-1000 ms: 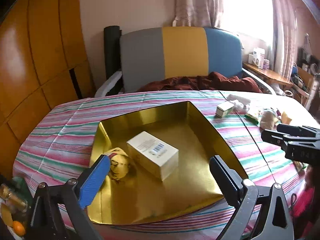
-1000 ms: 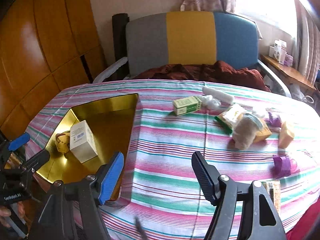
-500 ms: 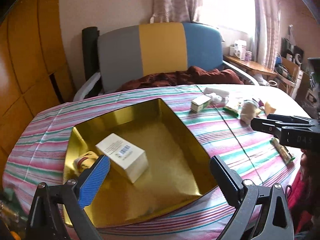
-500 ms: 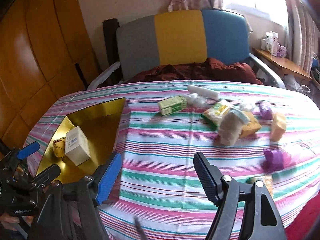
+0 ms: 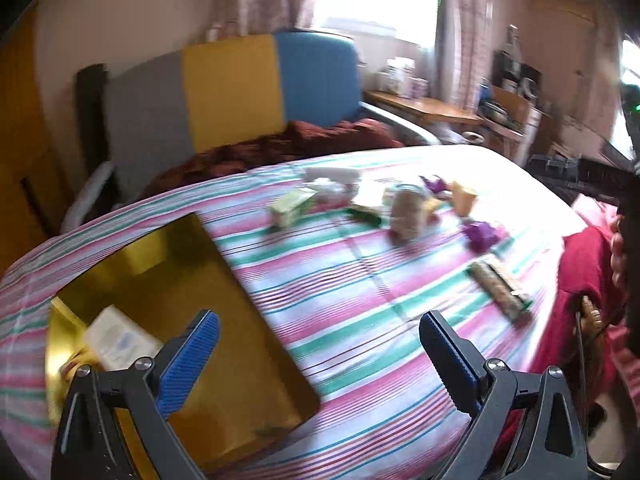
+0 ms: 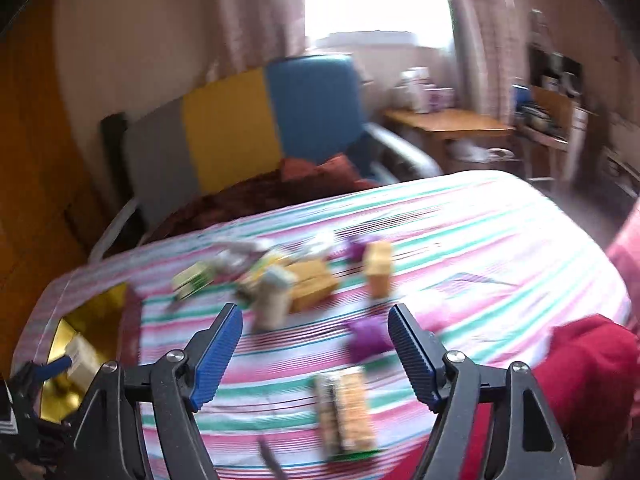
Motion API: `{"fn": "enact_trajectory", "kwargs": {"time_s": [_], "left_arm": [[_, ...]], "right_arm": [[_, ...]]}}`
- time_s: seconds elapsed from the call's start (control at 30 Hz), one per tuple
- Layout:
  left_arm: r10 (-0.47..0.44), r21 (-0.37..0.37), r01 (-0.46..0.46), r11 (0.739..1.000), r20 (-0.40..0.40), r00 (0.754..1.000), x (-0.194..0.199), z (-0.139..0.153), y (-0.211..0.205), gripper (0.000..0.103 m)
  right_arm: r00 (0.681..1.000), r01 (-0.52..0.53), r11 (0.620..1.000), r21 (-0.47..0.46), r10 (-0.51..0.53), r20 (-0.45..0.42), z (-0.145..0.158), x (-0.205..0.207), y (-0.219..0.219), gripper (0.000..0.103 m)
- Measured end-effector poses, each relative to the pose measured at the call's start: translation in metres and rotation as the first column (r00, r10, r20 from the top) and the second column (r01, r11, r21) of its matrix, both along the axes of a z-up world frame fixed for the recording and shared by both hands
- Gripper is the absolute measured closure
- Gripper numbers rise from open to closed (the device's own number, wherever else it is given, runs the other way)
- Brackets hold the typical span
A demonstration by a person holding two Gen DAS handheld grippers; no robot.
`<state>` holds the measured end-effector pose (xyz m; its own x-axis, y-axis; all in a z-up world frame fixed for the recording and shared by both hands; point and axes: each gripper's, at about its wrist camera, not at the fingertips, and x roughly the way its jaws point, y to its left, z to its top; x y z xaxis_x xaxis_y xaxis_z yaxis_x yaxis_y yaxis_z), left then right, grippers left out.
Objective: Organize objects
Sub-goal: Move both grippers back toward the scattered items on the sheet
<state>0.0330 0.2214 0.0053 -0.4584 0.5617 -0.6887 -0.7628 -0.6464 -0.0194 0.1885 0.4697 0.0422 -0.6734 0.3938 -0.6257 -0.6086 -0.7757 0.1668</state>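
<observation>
A gold tray (image 5: 256,344) sits at the left end of the tabletop (image 5: 360,304), which is covered in a pink, green and white striped cloth; inside the tray a white box (image 5: 116,340) lies near its left wall, with a small yellowish item (image 5: 78,360) just beside it, too blurred to name. Well apart from the tray, toward the far right of the cloth, loose things lie scattered: a pale green carton (image 6: 194,278), a beige roll (image 6: 272,300), an orange-brown packet (image 6: 314,284), a tan block (image 6: 378,268), a purple wrapper (image 6: 366,336) and, nearest the front edge, a long snack bar (image 6: 346,408). The left tongs (image 5: 320,356) hang over the tray's right edge and the cloth, released, nothing between the blue pads. The right tongs (image 6: 316,352) hang over the cloth above the snack bar and purple wrapper; their jaws have just been opening and hold nothing. Behind the tabletop stands a chair (image 5: 236,92) with a grey, yellow and blue back. Red fabric (image 6: 592,380) shows at the right edge.
</observation>
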Motion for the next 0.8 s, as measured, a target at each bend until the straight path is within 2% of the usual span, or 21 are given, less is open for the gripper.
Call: {"fn": "enact_trajectory", "kwargs": {"time_s": [0.17,0.27,0.33,0.4,0.63,0.8], "left_arm": [[-0.14,-0.007,0.141,0.99,0.075,0.987,0.008,-0.007,0.061,0.003],[-0.204,-0.025,0.209,0.978,0.144,0.968,0.011,-0.018,0.1,0.006],[-0.239,-0.028,0.25,0.968,0.214,0.947,0.012,-0.025,0.129,0.011],[-0.254,-0.029,0.27,0.962,0.259,0.932,0.014,-0.031,0.148,0.014],[-0.282,-0.055,0.324,0.944,0.371,0.885,0.028,-0.054,0.209,0.016],[-0.274,-0.081,0.334,0.939,0.41,0.87,0.034,-0.066,0.235,0.016]], "right_arm": [[0.996,0.09,0.996,-0.023,-0.09,-0.011,0.0,0.03,0.026,0.026],[0.994,0.108,0.994,-0.031,-0.109,-0.011,-0.003,0.042,0.033,0.026],[0.993,0.113,0.993,-0.038,-0.114,-0.018,-0.004,0.049,0.035,0.026],[0.992,0.122,0.992,-0.043,-0.123,-0.025,-0.005,0.056,0.038,0.026],[0.988,0.149,0.984,-0.093,-0.153,-0.031,-0.018,0.073,0.053,0.025],[0.987,0.152,0.981,-0.119,-0.157,-0.029,-0.026,0.075,0.056,0.025]]}}
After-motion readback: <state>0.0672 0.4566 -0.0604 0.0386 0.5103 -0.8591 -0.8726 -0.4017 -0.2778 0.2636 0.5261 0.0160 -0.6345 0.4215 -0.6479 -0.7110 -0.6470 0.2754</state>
